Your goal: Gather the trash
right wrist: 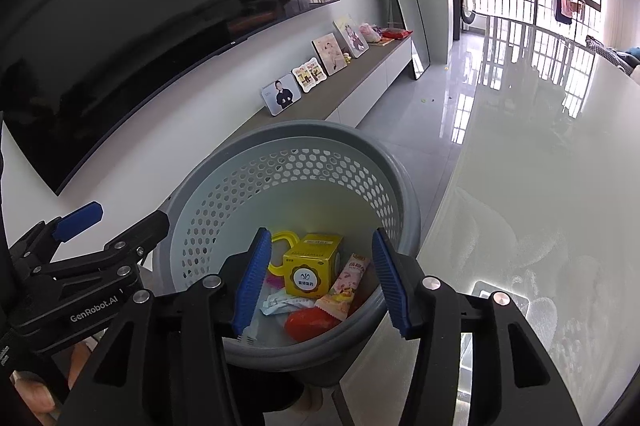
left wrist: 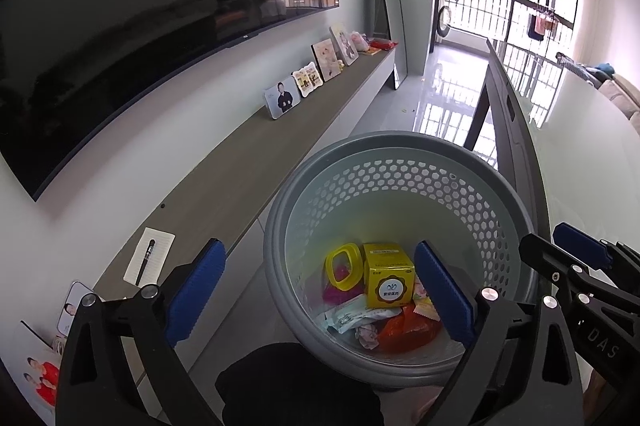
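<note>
A dark television (left wrist: 120,25) hung over a long shelf (left wrist: 240,161) of photo frames (left wrist: 282,100). Both tools, left (left wrist: 320,300) and right (right wrist: 322,280), gaped empty above the grey bin (left wrist: 396,185), trash (left wrist: 386,280) inside, beside the glossy white worktop (right wrist: 540,165).

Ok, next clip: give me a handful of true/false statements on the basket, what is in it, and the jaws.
1. The grey basket holds a yellow box. True.
2. The left gripper is shut on the yellow box. False: its jaws stand open and hold nothing.
3. A yellow ring lies beside the box in the basket. True.
4. The basket stands on the white table. False: it stands beside the table's edge, lower down.
5. The right gripper has its jaws open above the basket. True.
</note>
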`<state>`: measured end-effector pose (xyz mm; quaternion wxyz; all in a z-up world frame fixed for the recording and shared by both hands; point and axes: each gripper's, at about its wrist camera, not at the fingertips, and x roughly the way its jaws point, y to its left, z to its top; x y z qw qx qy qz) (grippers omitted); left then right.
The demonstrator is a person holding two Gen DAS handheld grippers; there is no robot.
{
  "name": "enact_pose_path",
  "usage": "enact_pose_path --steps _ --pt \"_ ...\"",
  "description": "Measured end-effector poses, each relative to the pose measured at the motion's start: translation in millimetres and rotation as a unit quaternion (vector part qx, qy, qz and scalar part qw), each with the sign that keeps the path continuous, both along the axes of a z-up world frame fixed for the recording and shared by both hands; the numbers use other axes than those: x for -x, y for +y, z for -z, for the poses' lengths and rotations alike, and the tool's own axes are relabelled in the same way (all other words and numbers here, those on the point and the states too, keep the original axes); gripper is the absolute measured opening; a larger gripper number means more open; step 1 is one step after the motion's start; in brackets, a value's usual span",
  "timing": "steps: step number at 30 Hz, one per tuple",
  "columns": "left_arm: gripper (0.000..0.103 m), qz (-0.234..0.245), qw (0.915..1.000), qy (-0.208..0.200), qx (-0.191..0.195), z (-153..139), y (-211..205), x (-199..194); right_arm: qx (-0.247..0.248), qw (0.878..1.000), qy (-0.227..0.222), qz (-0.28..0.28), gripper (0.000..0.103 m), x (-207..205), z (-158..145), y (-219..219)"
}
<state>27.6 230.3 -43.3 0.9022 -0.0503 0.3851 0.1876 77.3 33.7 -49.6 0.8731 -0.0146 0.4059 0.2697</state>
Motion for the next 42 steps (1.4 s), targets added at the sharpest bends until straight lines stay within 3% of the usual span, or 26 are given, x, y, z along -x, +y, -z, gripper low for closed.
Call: enact_pose_path --steps 27,42 --pt "0.097 -0.008 0.9998 0.007 -0.016 -4 -10 6 -0.010 1.000 -0.006 0.008 0.051 5 -6 -5" --pt "0.097 -0.009 0.9999 0.004 -0.006 -4 -11 7 -0.010 1.000 -0.006 0.008 0.053 5 -5 -5"
